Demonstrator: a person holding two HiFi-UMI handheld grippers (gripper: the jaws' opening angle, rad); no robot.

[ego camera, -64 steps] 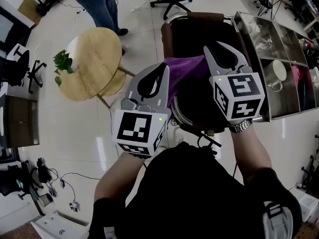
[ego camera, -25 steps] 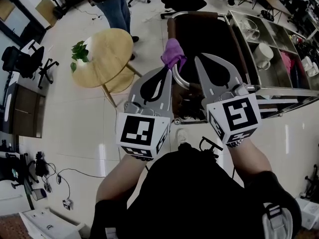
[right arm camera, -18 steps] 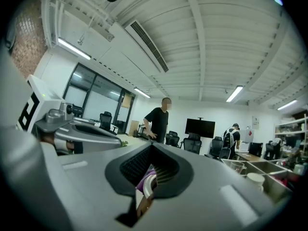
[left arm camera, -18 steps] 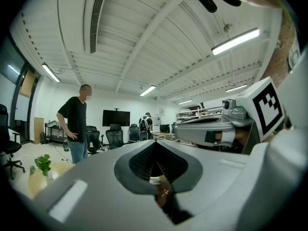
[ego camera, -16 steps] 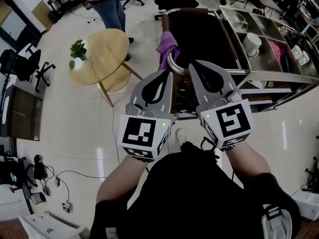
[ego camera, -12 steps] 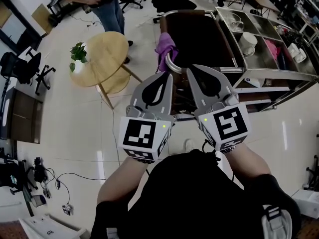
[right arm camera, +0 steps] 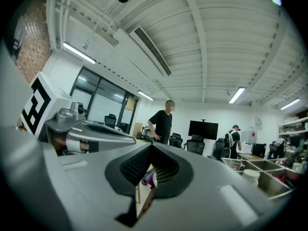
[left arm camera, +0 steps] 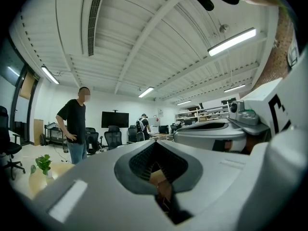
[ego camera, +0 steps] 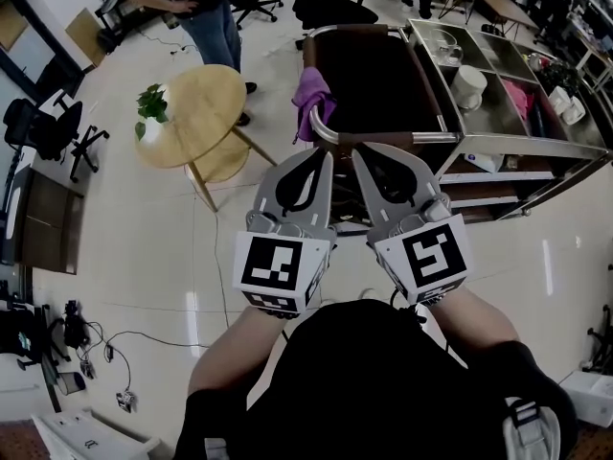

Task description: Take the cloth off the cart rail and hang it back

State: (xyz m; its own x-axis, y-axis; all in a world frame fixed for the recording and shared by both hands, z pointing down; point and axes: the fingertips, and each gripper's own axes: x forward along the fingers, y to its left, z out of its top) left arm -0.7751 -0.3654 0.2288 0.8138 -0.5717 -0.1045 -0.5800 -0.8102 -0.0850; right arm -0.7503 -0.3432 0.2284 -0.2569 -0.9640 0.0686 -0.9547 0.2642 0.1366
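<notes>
Left hand-held gripper [ego camera: 319,158] and right hand-held gripper [ego camera: 362,153] both closed and empty at centre frame, purple cloth [ego camera: 312,99] bunched on cart rail [ego camera: 421,139] upper centre, likely soft, light, floppy, so pinch a hanging fold.

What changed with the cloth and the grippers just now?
The cloth, earlier spread between the grippers, was let go and now hangs bunched on the rail. The left gripper and right gripper drew back, shut and empty. The table stayed put.
</notes>
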